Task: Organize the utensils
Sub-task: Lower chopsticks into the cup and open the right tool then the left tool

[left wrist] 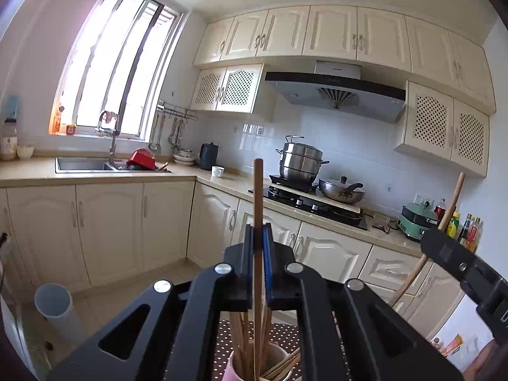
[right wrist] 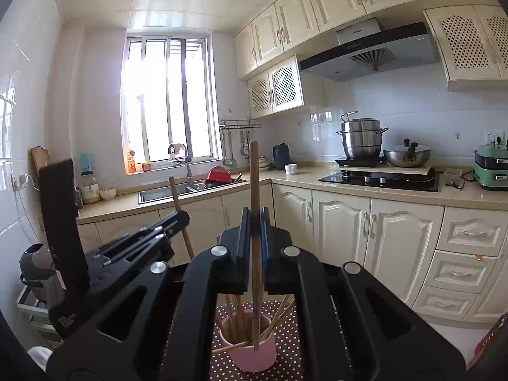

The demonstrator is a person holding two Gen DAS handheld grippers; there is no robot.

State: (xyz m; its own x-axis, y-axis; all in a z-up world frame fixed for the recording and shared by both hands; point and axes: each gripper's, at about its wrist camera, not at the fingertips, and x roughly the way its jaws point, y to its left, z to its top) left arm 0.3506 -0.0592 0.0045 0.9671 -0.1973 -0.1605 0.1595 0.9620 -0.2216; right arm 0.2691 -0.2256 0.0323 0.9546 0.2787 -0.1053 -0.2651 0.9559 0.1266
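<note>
Left gripper [left wrist: 257,241], bottom centre, pinches one upright chopstick [left wrist: 257,197]; right gripper [right wrist: 255,225] likewise pinches another chopstick [right wrist: 254,177] above pink cup [right wrist: 254,354].

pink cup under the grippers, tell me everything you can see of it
The pink cup is a round, smooth-walled holder, pale pink outside and whitish inside, looking like ceramic or plastic. It stands upright on a dark cloth with white dots, directly below both grippers. It is packed with wooden chopsticks, some upright, several leaning out over the rim to the side. Nothing grips the cup itself. The left wrist view shows only its rim at the frame's bottom edge.
</note>
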